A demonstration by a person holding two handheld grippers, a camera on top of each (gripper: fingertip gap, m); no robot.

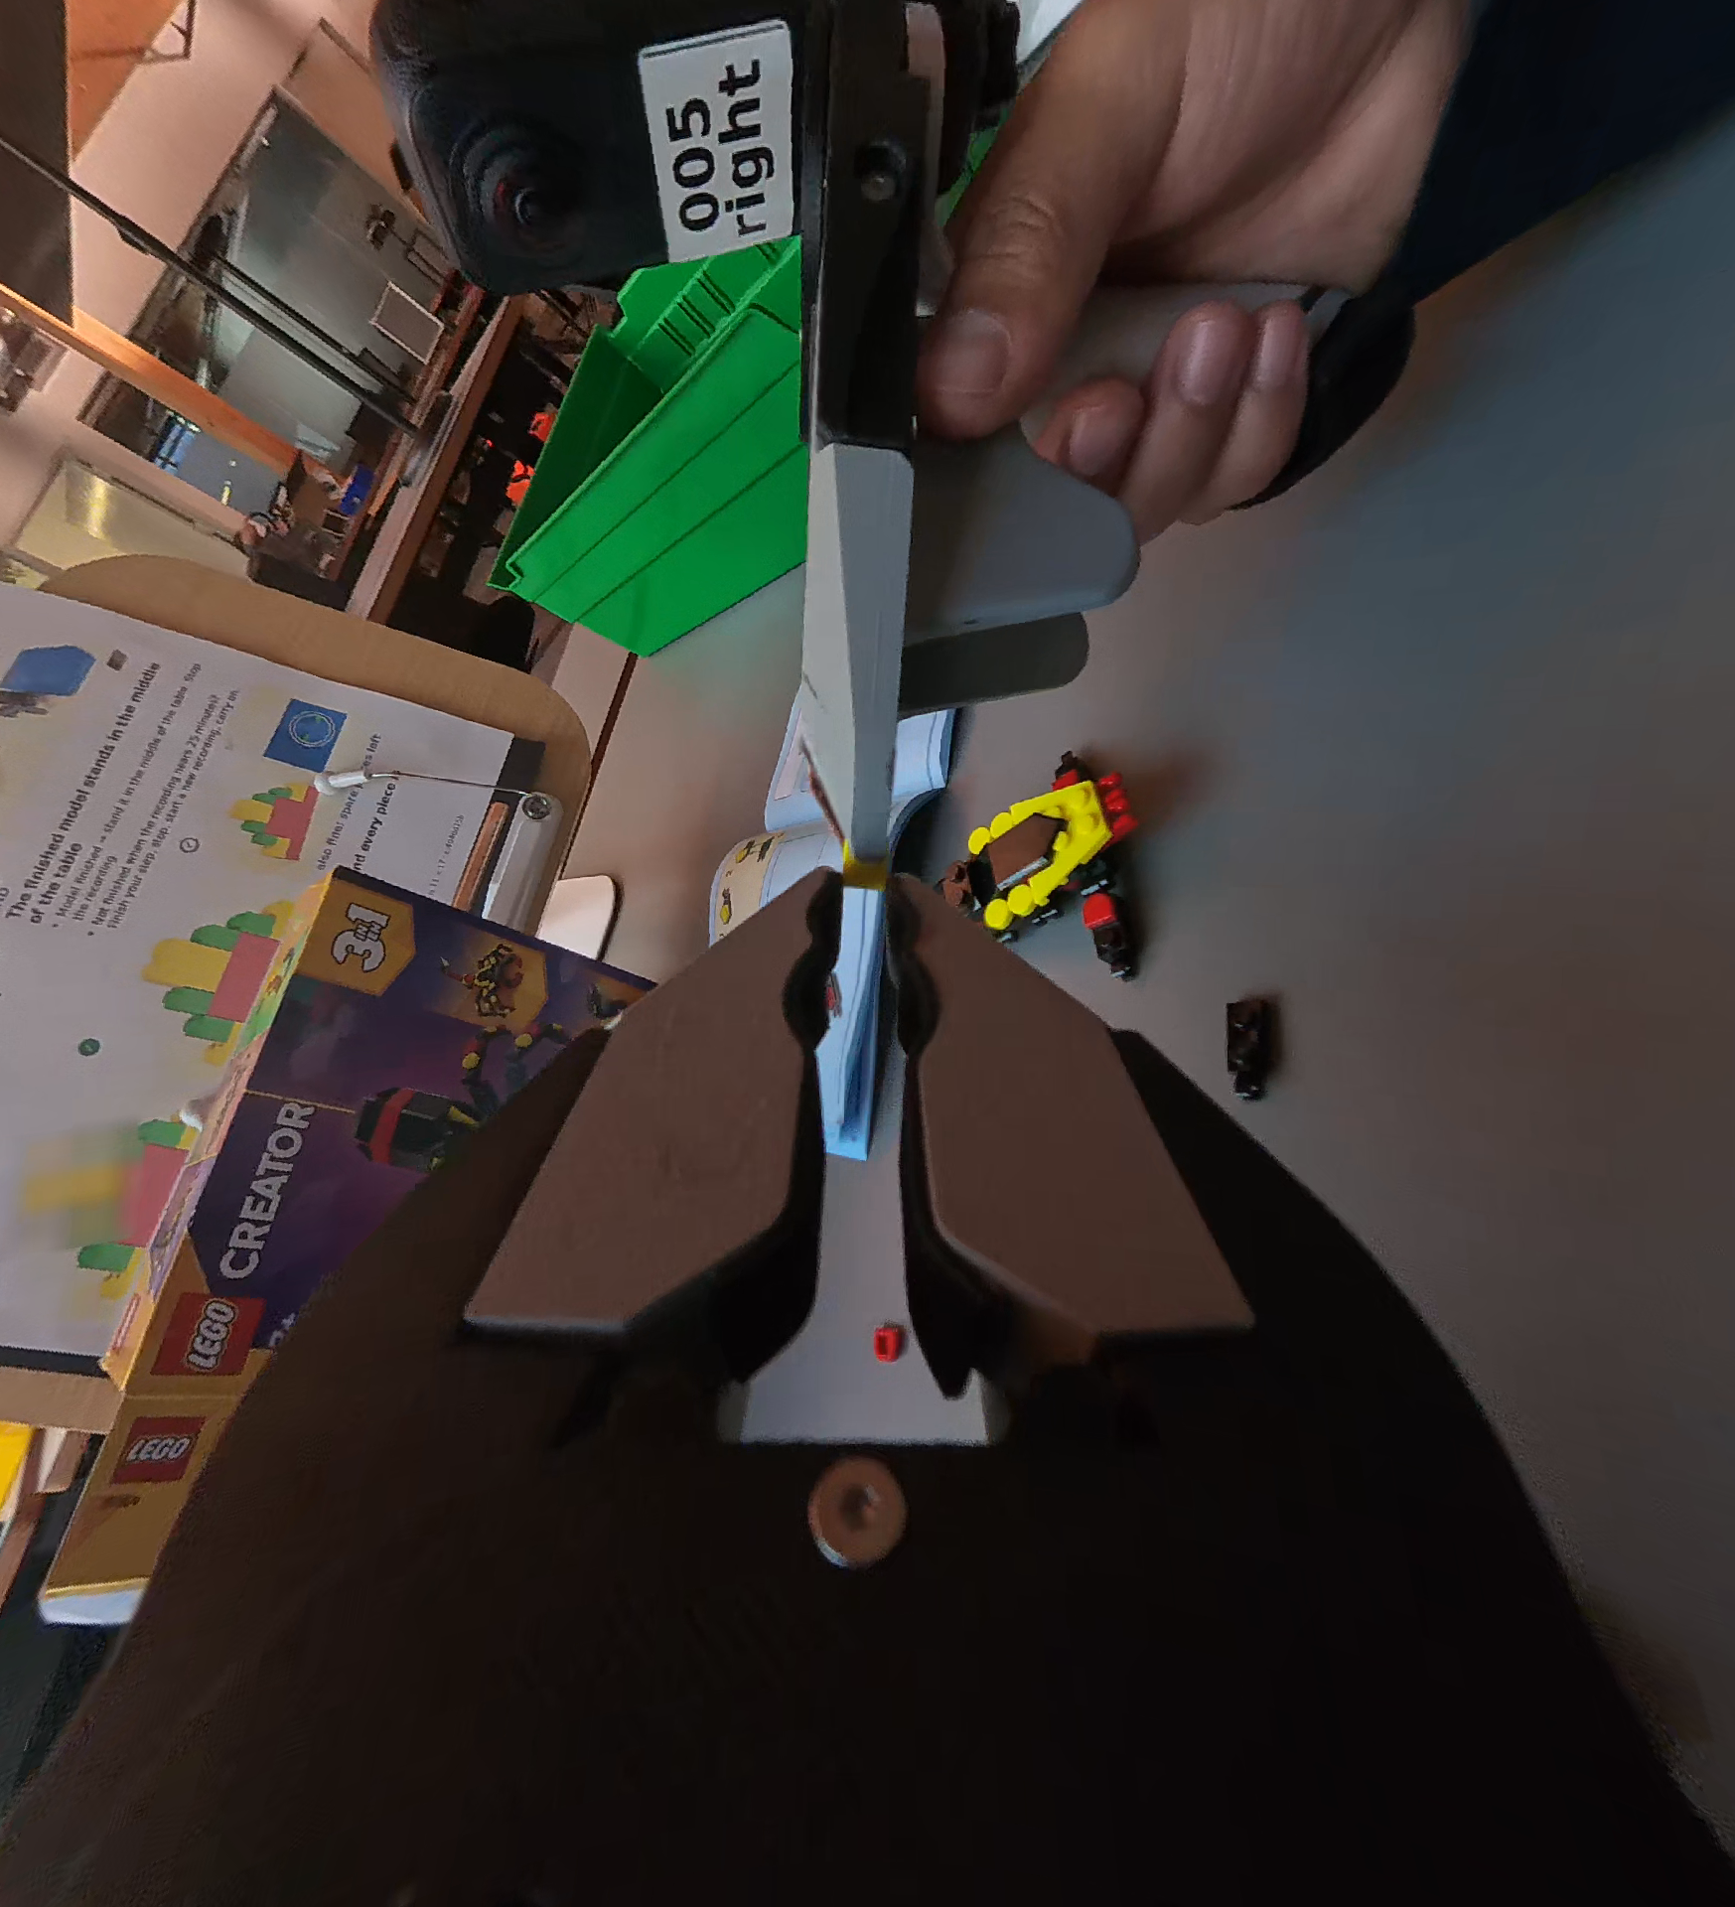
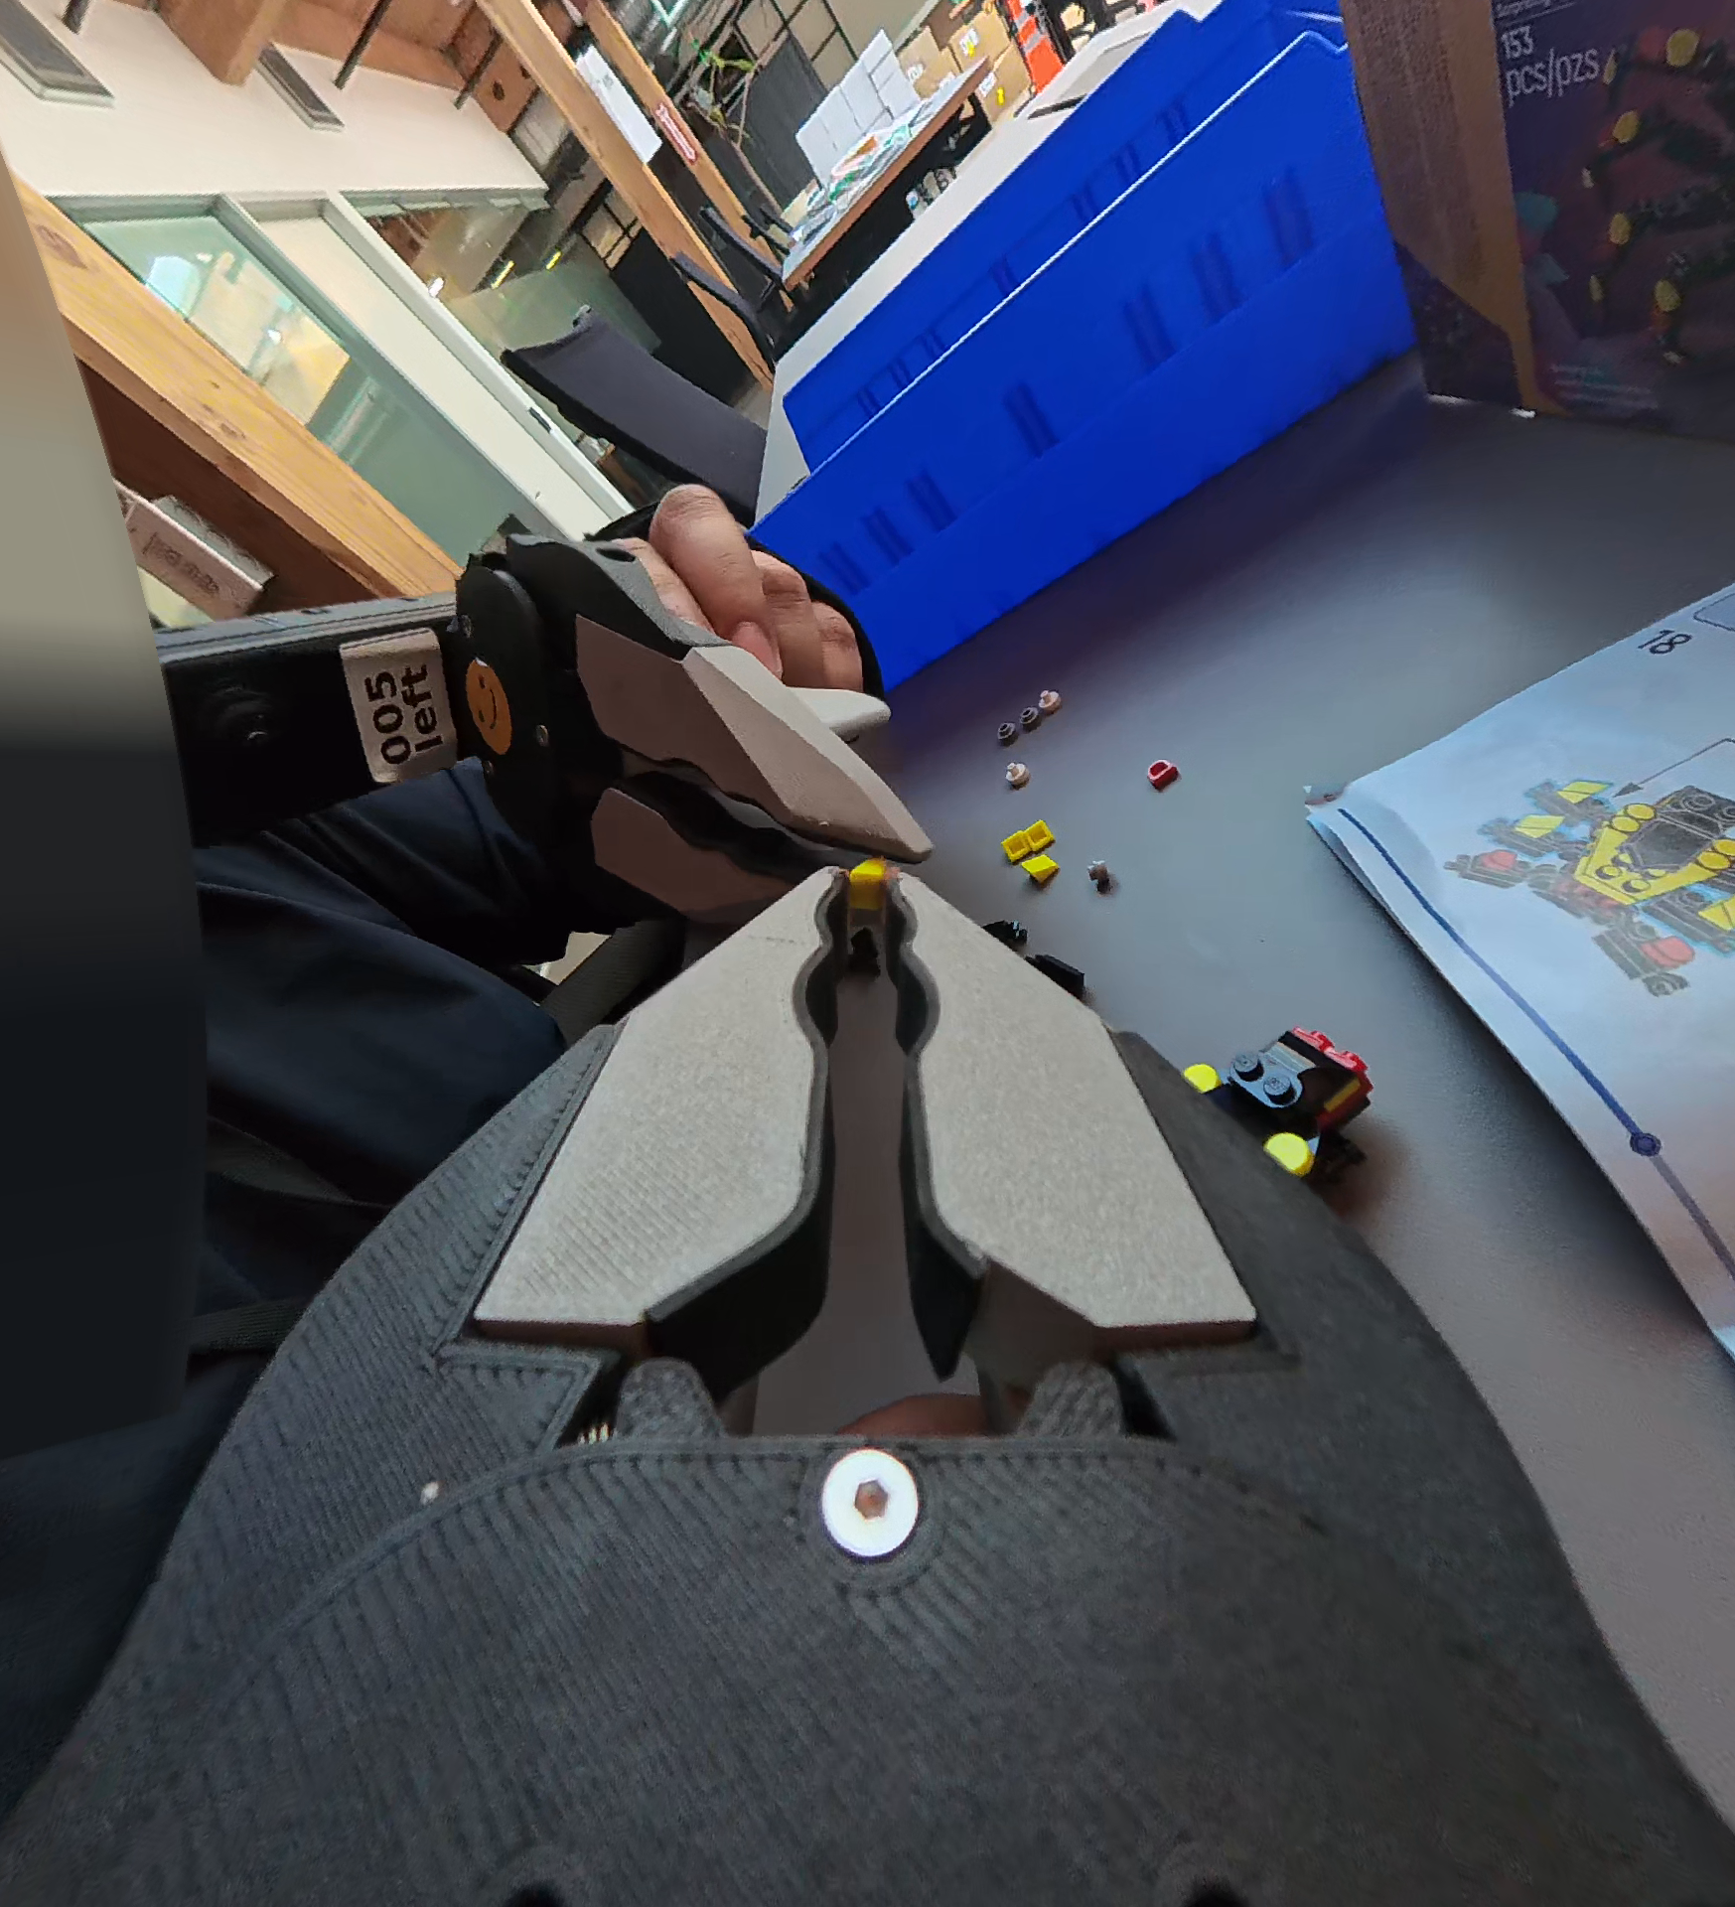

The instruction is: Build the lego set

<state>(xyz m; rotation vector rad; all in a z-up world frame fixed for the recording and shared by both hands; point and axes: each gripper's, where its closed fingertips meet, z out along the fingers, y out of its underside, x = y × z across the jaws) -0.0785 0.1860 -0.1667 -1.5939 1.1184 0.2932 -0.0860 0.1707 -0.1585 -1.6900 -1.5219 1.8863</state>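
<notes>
Both grippers (image 2: pixel 865 885) (tips meeting) pinch 1 yellow brick (image 2: pixel 867 877) between them.

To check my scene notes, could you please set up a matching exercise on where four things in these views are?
Things:
1. yellow piece
2. blue bin
3. instruction booklet
4. red piece

Places:
a. lying open on the table
b. pinched at the right gripper tips
c. lying loose on the table, apart from the booklet
d. standing at the far side of the table

Pairs: 1-b, 2-d, 3-a, 4-c
</notes>
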